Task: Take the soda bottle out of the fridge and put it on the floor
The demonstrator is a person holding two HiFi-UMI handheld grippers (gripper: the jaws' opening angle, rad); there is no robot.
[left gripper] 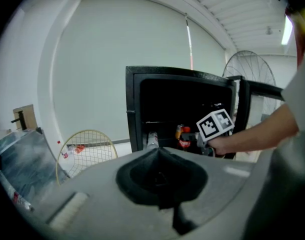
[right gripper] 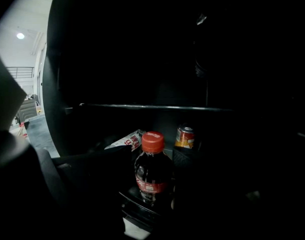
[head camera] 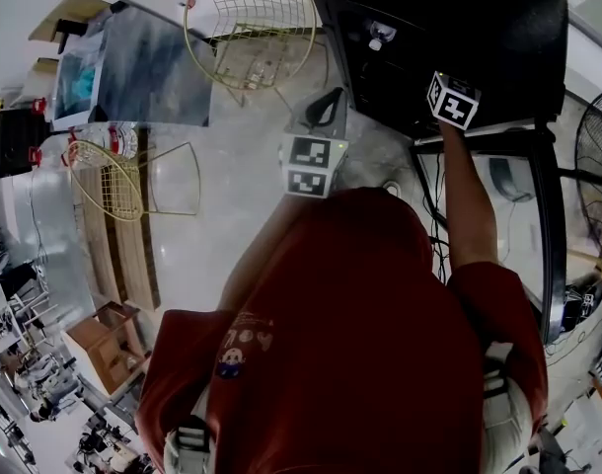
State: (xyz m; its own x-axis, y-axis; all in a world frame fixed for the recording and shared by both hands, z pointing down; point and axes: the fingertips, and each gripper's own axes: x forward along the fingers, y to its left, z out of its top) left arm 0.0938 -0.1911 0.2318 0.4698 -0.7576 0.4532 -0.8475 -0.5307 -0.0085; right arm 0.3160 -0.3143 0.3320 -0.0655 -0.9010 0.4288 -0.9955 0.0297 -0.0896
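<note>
A soda bottle (right gripper: 152,174) with dark drink, a red cap and a red label stands upright on the lower level of the open black fridge (head camera: 459,28). My right gripper (right gripper: 152,155) is inside the fridge, open, with one dark jaw on each side of the bottle and close to it. I see no pad pressing on it. Its marker cube (head camera: 453,100) shows at the fridge mouth. The left gripper view also shows the bottle (left gripper: 185,140) beside that cube (left gripper: 216,124). My left gripper (head camera: 326,107) hangs outside the fridge, to the left, jaws meeting at the tips, with nothing in them.
An orange can (right gripper: 185,136) stands behind the bottle, and a labelled bottle (right gripper: 123,140) lies to its left under a shelf bar (right gripper: 142,106). Two gold wire chairs (head camera: 250,23) (head camera: 109,181) stand on the pale floor. A fan (head camera: 597,156) is at the right.
</note>
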